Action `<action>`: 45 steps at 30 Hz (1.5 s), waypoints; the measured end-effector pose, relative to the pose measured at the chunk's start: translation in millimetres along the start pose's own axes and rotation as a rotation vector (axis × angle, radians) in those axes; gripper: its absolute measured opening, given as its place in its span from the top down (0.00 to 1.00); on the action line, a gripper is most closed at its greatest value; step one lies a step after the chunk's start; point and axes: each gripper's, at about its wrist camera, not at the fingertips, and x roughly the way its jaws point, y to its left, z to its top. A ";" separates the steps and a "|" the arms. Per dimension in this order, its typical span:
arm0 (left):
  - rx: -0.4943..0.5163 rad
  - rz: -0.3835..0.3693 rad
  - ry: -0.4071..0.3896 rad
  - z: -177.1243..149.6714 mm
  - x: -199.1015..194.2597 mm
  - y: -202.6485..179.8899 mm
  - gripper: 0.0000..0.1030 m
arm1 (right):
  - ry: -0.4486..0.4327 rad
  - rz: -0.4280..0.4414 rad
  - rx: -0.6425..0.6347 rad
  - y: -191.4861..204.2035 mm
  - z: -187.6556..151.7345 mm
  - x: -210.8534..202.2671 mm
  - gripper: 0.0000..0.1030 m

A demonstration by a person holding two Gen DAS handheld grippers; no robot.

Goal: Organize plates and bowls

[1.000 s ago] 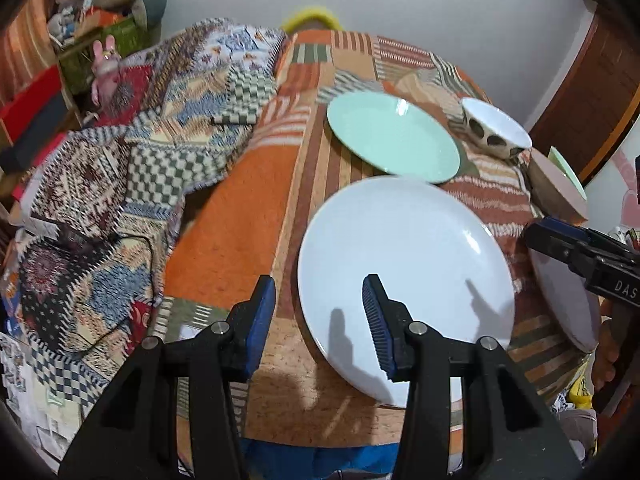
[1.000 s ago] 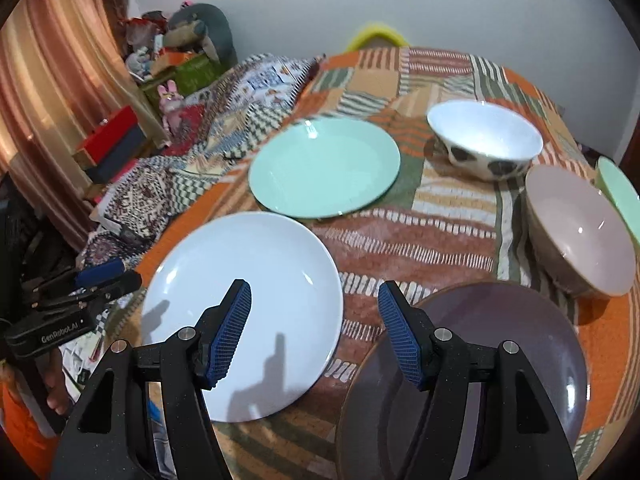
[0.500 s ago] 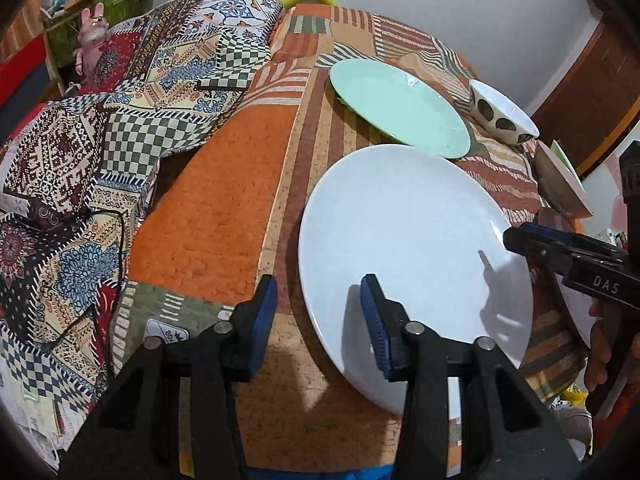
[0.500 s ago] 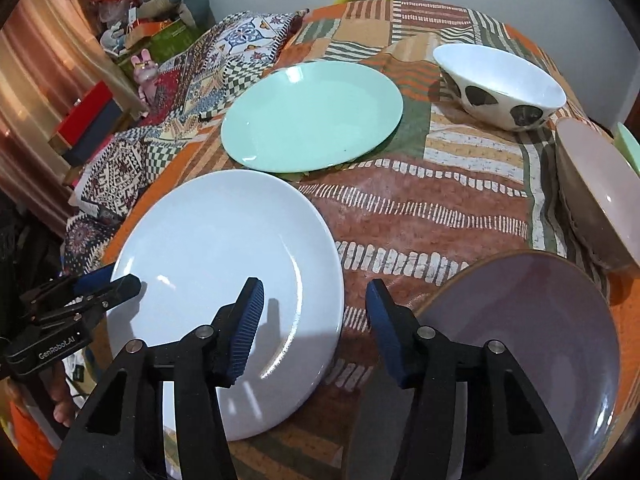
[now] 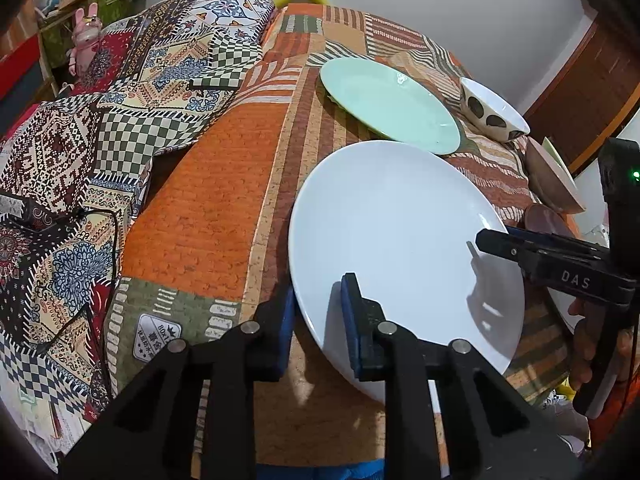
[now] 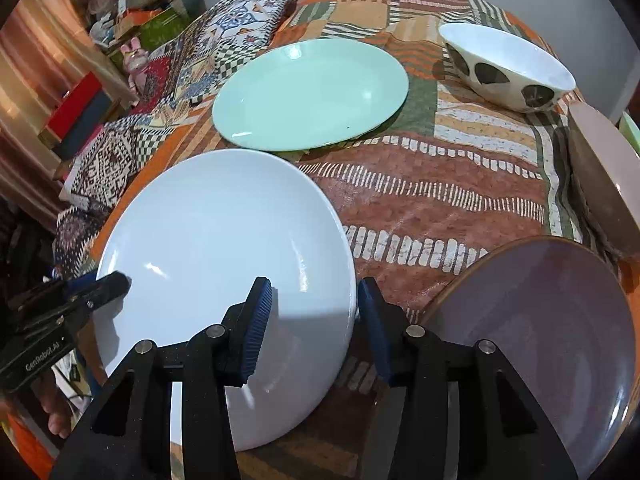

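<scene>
A white plate (image 5: 404, 240) lies on the patchwork cloth; it also shows in the right wrist view (image 6: 216, 248). My left gripper (image 5: 318, 320) is open and straddles the plate's left rim, one finger under the edge, one over it. My right gripper (image 6: 312, 328) is open and straddles the plate's right rim. Beyond the white plate lies a mint-green plate (image 6: 312, 92), and a white spotted bowl (image 6: 506, 66) stands further right. A purple-grey plate (image 6: 536, 340) lies right of my right gripper. A brown bowl (image 6: 604, 176) stands at the right edge.
The patterned quilt (image 5: 120, 112) hangs off the table's left side over a lower surface with a black cable (image 5: 100, 248). Boxes and a pink toy rabbit (image 5: 86, 28) stand far left. A wall is behind the table.
Both grippers have moved in onto the white plate from either side, and their fingers have narrowed around its rims. The plate looks nearer and slightly tilted.
</scene>
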 end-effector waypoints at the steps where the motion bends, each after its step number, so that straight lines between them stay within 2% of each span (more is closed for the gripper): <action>1: 0.001 -0.004 0.002 -0.6 -0.6 0.4 0.80 | 0.002 -0.008 -0.006 0.8 0.4 0.6 0.59; 7: 0.002 -0.008 0.001 -3.3 -2.8 0.3 0.81 | 0.009 -0.004 0.000 5.5 4.5 3.8 0.56; 13: 0.010 -0.001 -0.001 -2.2 -4.9 0.1 0.81 | 0.009 -0.019 -0.020 13.2 3.8 8.6 0.60; 19: -0.016 0.015 -0.005 5.9 -4.2 14.3 0.81 | 0.039 0.078 0.023 7.7 2.4 9.0 0.71; 27: -0.049 -0.006 -0.006 5.0 -0.3 22.9 0.81 | 0.016 0.027 -0.004 18.2 2.6 14.1 0.73; 29: -0.049 -0.005 -0.008 4.1 -0.7 22.7 0.81 | 0.007 0.019 -0.018 20.0 2.0 14.3 0.70; 32: -0.032 0.014 -0.008 4.4 -1.5 19.0 0.84 | 0.005 0.018 -0.017 16.9 2.1 13.3 0.72; 36: -0.018 0.038 -0.009 6.3 -3.1 16.0 0.83 | -0.001 0.063 0.034 7.8 1.7 9.7 0.76; 39: -0.016 0.065 -0.015 6.7 -6.8 14.8 0.83 | -0.013 0.072 0.012 10.8 -2.2 5.5 0.78; 45: -0.004 0.100 -0.069 11.8 -28.5 8.4 0.83 | -0.069 0.110 -0.004 15.9 -4.5 -16.1 0.78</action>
